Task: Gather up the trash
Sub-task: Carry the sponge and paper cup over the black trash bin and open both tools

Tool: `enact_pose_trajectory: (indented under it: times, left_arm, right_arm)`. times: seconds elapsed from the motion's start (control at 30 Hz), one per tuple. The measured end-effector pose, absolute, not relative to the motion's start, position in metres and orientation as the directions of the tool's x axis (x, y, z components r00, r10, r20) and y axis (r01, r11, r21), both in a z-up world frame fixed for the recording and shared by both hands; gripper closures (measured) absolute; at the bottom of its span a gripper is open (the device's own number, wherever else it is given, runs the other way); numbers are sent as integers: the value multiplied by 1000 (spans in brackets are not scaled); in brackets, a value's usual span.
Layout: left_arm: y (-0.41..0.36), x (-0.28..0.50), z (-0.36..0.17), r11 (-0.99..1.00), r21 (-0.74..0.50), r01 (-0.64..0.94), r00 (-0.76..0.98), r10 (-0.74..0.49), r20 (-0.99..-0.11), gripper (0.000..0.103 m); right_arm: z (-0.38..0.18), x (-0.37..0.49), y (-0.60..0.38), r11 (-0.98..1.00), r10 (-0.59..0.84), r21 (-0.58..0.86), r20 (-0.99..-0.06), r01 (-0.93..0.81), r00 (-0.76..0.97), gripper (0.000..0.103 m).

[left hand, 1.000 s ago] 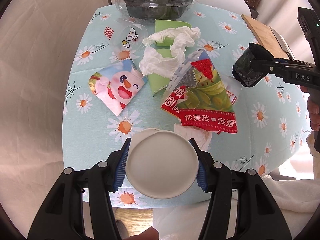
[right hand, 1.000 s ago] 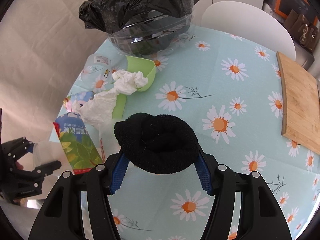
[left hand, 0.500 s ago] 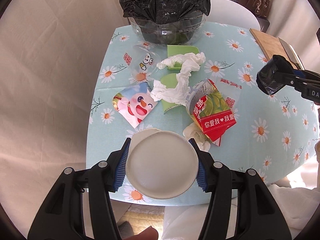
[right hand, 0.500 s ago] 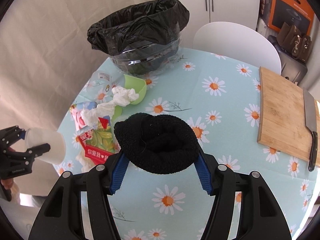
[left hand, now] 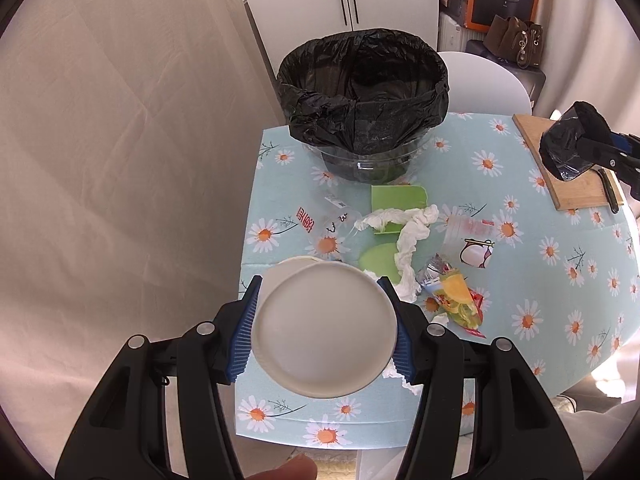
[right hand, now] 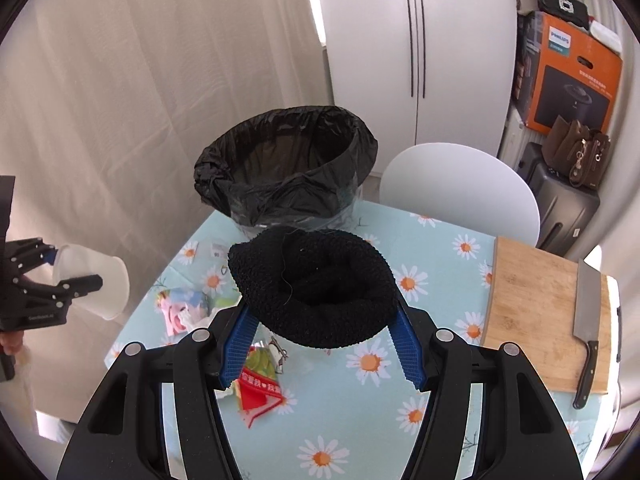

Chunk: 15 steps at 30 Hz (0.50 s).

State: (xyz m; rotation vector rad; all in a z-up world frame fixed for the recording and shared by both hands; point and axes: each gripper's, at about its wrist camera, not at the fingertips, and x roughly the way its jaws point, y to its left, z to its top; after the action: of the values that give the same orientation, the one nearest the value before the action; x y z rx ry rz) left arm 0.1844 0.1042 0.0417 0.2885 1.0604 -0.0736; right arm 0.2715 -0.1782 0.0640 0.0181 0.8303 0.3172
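Left wrist view showed the left tool (left hand: 325, 330) clamped on a white paper cup (left hand: 324, 330) above the bench (left hand: 520, 280). The right tool (right hand: 320, 334) gripped a black bundle (right hand: 316, 288). Transport step; next, release over the lined bin (left hand: 362, 80).

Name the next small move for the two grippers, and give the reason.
Probably carry both forward over the bin and let go. The left gripper is clamped on a white paper cup, the right gripper on a black fuzzy bundle. Both hang above the table, short of the bin's open black liner, which stands just ahead.
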Motion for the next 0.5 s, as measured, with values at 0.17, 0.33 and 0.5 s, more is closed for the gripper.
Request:
enact_pose_trajectory:
  times: [0.17,0.33,0.5]
  left_arm:
    - [103,218,63,949,203,240,527,48,-849,46]
    - [98,257,82,936,187,299,568,-17,-823,46]
    - [95,300,94,917,178,357,600,-79,-796,46]
  right_arm:
    - [87,296,-168,954,282,127,-688,-271,669,46]
    - [102,328,-156,958,273,120,-665,-262,695,46]
    - [104,364,-140,960,270,122,-657,-254,704,46]
